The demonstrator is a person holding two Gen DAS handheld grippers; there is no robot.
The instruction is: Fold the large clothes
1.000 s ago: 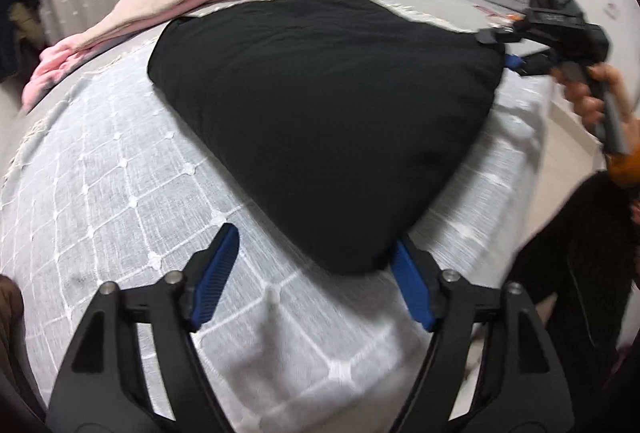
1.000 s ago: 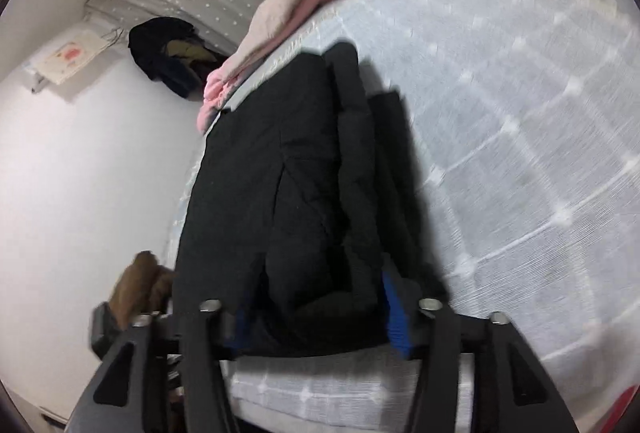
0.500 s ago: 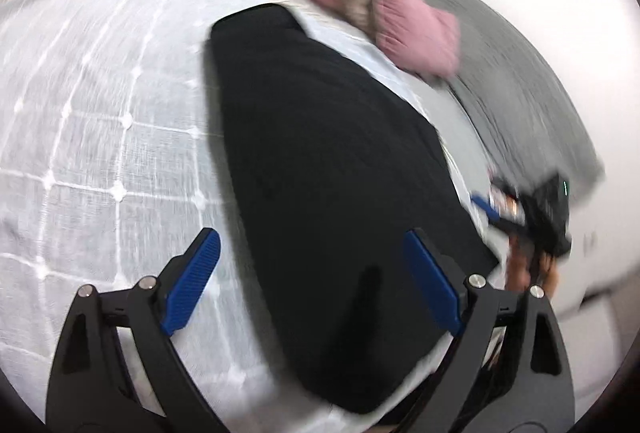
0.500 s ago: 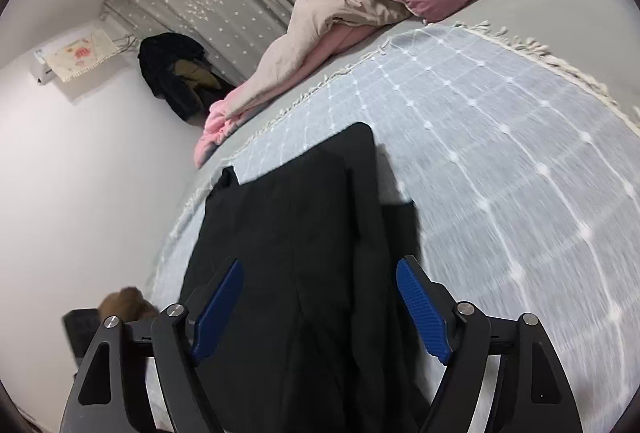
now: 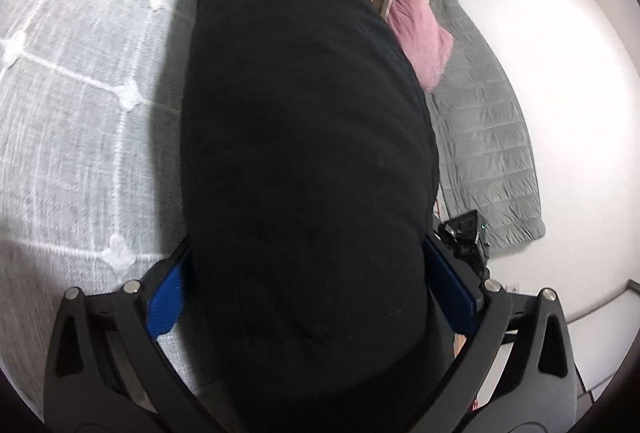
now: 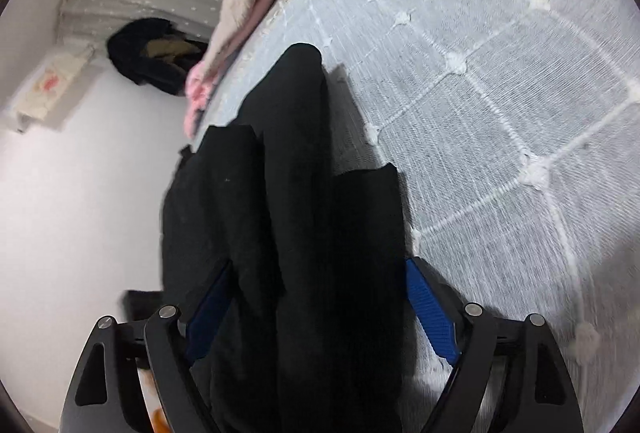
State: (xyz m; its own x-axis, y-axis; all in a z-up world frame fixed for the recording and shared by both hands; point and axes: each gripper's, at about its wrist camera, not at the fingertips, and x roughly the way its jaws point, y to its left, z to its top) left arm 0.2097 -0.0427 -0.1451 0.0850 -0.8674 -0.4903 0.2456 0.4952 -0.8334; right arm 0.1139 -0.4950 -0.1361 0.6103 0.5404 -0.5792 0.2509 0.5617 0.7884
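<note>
Fingers of left gripper [image 5: 312, 297] and right gripper [image 6: 320, 309] are opening, straddling the unlabelled black garment [image 5: 304, 137].

Black garment [image 5: 304, 161], folded, lying flat on bedspread [image 5: 80, 105]

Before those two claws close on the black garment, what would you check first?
1. Black garment lies between the left gripper's jaws: ok; they are opening.
2. Garment between the right gripper's jaws: ok; also opening.
3. Pads not pressing cloth yet: cannot tell.
4. Garment rests on the white bedspread: ok.
5. Pink pillow clear of the garment: cannot tell.
</note>
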